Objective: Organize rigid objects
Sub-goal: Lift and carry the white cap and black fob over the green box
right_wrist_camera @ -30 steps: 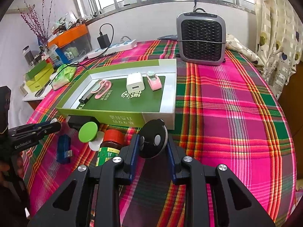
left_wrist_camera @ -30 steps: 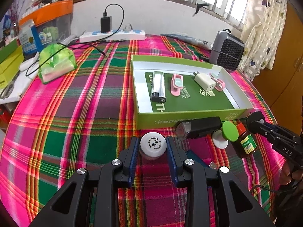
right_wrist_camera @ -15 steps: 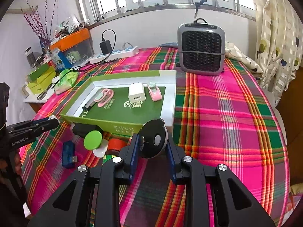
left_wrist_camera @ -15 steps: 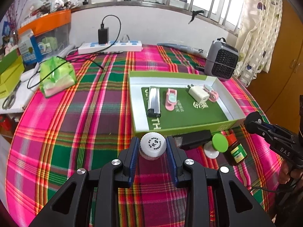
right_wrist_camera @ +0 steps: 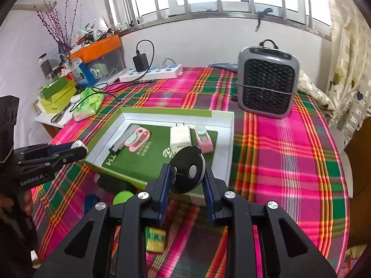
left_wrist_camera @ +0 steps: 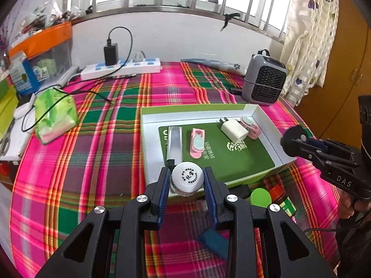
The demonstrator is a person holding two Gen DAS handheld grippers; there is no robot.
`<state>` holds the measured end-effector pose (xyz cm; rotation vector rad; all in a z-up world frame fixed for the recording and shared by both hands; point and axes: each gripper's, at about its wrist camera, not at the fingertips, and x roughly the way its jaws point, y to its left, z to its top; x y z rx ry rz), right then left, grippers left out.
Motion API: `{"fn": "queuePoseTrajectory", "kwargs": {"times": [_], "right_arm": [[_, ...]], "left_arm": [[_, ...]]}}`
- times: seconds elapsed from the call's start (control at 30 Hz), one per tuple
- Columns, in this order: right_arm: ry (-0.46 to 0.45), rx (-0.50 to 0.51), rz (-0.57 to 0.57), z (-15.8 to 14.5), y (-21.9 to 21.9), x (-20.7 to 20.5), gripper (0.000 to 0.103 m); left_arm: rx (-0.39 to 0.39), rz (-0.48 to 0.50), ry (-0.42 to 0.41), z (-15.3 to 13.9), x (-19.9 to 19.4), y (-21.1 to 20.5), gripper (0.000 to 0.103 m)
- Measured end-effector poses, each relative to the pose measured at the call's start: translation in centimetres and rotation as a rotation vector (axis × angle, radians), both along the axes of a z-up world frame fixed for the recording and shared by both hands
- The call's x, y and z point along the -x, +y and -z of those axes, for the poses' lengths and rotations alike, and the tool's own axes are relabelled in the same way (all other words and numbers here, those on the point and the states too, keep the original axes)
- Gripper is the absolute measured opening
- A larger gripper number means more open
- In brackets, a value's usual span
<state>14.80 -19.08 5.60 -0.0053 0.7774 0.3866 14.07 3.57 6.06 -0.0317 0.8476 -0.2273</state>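
Observation:
My left gripper is shut on a small white bottle and holds it above the near edge of the green-and-white box tray. My right gripper is shut on a black round disc above the tray's near right corner. The tray holds a silver lighter, a pink clip, a white charger and another pink clip. On the cloth by the tray lie a green-capped item, a brown bottle and a blue USB stick.
A grey fan heater stands behind the tray at the right. A white power strip with a black charger, a green tissue pack and boxes sit at the back left. The table has a plaid cloth.
Both grippers have risen and moved forward over the tray's near edge, each carrying its object. The loose items by the tray now lie below the grippers.

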Motion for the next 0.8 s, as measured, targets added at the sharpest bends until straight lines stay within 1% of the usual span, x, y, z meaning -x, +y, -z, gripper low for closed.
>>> {"fn": "queuePoseTrajectory", "kwargs": {"times": [0.27,0.4,0.8], "right_arm": [[0.018,0.014,-0.079,0.0,2.3,-3.1,0.028],[0.029,0.033,-0.110,0.2,3.6,-4.7,0.028],[0.080,0.083,-0.194,1.9,6.7,-8.3,0.028]], "left_arm": [[0.001,0.028,0.024,0.6,-2.2,-1.3,0.028],[-0.012,0.036,0.034,1.1,-2.9,-1.8,0.028],[-0.012,0.057,0.076,2.8,-4.6,-2.5,0.028]]}}
